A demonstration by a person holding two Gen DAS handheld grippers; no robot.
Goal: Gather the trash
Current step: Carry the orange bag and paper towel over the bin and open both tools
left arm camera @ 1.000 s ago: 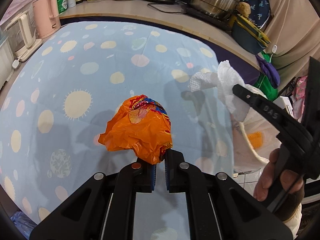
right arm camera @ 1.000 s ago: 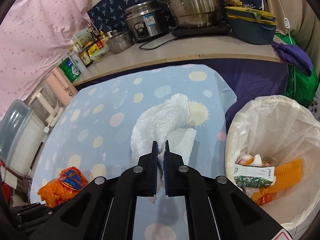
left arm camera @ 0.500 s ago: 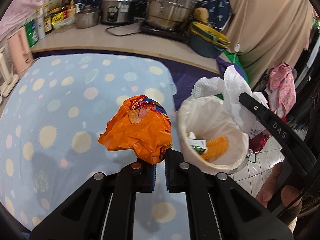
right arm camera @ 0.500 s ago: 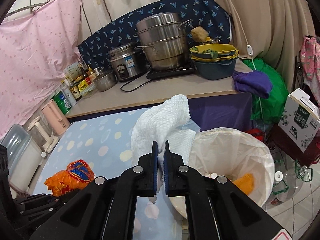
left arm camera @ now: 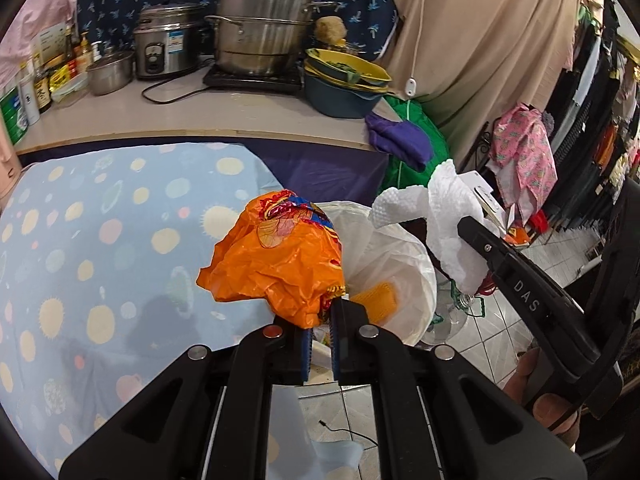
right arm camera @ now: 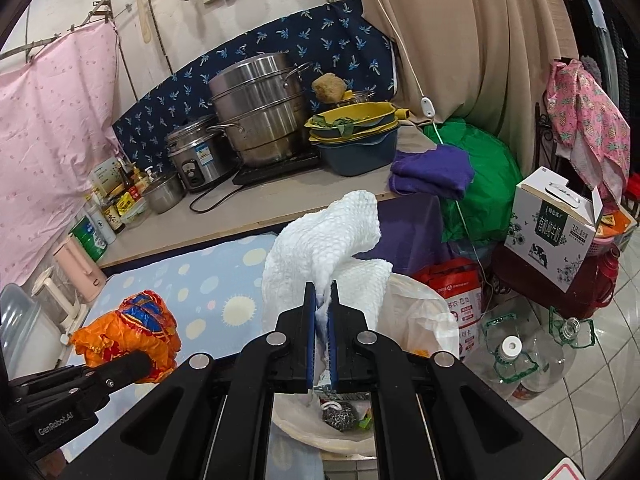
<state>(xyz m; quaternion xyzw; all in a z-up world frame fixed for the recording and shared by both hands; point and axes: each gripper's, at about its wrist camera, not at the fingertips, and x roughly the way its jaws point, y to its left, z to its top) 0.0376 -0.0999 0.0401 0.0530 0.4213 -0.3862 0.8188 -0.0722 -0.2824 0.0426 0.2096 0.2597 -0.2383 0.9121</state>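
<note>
While the left gripper (left arm camera: 320, 312) clamps its jaws on the crumpled orange wrapper (left arm camera: 280, 264), holding it in the air just in front of the white-lined trash bin (left arm camera: 400, 264), the right gripper (right arm camera: 322, 300) pinches the white paper towel (right arm camera: 324, 240) tight above the bin's rim, beside the spotted blue tablecloth (left arm camera: 100, 240).

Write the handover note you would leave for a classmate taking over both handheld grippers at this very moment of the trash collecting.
Left gripper: shut on the orange wrapper, held in the air beside the bin.
Right gripper: shut on the white paper towel, held above the bin.
Bin: the white-lined trash bin stands on the floor at the edge of the spotted tablecloth; it already holds some trash.
Done: both pieces are picked up and carried to the bin.
Left: bring each over the opening, open the jaws, drop them in.
</note>
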